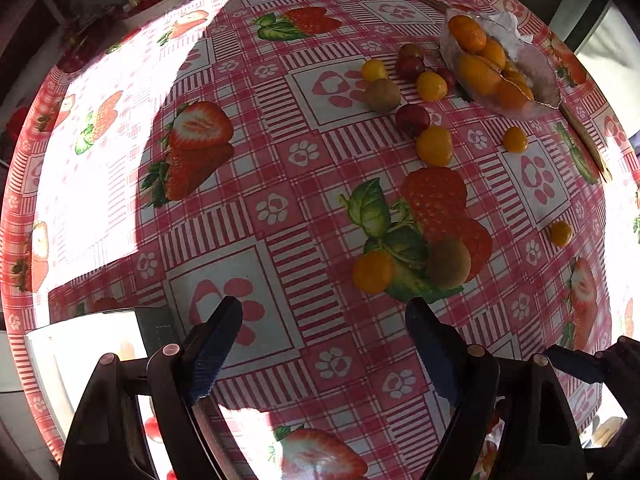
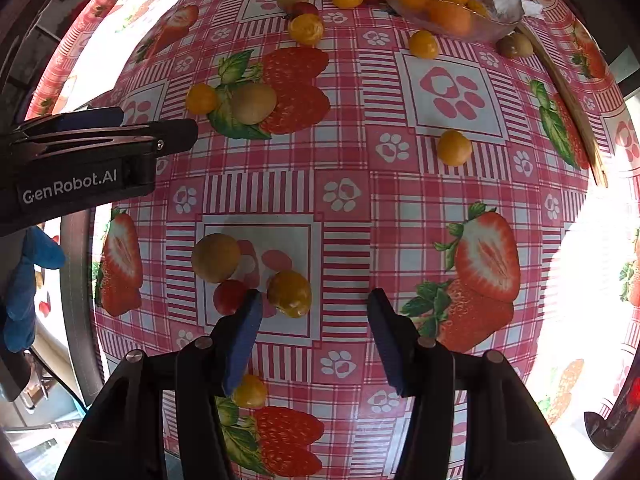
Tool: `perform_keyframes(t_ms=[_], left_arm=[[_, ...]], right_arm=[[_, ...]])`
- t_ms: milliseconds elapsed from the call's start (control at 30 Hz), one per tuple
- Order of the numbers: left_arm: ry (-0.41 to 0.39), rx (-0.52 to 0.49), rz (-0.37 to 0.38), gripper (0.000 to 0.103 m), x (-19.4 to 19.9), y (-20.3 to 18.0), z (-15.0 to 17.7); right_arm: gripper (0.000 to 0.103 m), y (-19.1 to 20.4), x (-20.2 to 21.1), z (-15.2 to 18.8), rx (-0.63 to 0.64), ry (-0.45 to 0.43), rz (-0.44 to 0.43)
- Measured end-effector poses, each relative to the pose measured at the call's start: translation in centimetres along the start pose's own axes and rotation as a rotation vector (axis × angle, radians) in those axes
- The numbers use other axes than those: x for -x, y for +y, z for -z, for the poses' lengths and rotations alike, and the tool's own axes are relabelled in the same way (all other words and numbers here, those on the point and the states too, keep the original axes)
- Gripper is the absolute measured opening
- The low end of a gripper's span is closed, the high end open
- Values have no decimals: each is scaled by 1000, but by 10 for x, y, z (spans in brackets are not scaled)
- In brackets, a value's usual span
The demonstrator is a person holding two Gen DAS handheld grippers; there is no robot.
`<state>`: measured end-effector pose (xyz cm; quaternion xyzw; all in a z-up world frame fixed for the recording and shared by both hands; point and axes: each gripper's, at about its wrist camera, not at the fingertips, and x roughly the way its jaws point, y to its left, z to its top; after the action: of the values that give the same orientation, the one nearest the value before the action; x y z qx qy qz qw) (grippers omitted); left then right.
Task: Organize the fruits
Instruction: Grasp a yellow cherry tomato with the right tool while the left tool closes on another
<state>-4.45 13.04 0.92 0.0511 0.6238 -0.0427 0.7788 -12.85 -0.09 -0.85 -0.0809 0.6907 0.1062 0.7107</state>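
Both tools are nearest the cameras, each held wide and empty above the worktop [image 1: 280, 128], probably to choose a fruit. Right tool [image 2: 314, 332] hangs low beside a yellow fruit [image 2: 289, 293], with a kiwi [image 2: 215, 258] and a red fruit [image 2: 229, 297] touching close by, so I judge this group comes next. Left tool [image 1: 324, 332] waits apart. Bowl [image 1: 536, 76] at the far edge already holds oranges [image 1: 478, 74]; other small fruits lie loose around it.

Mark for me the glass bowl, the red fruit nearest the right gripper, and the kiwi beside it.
glass bowl [image 2: 496, 28], right wrist view, near rim
red fruit [image 2: 228, 297], right wrist view, centre
kiwi [image 2: 215, 258], right wrist view, centre
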Motion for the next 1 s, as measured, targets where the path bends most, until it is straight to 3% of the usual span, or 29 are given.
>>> perform_keyframes(t_ms=[200,300,400,467,500,800,1000], left_arm=[[-3,-6,8,85,-9,-6,-8],[-9,-5,29,75,-8,-7,-10],[-25,-11,42,56,-4,-12,-12],[-30,-16,56,31,-1,-15,-14],[-24,-13,67,27,-1,-15,-16],[-23,55,153,25,21,10,2],[-32,57,129,26,22,14,8]], right_arm=[[46,4,-1,-18,9,-1,21],[28,-2,1,-24,4,-1,12],[24,-6,4,-28,-12,-2,-21],[24,-12,8,-29,-39,-3,-53],[24,-15,9,-31,-51,-4,-61],[24,-32,24,-33,-123,-2,-116],[24,-35,32,-27,-134,4,-111]])
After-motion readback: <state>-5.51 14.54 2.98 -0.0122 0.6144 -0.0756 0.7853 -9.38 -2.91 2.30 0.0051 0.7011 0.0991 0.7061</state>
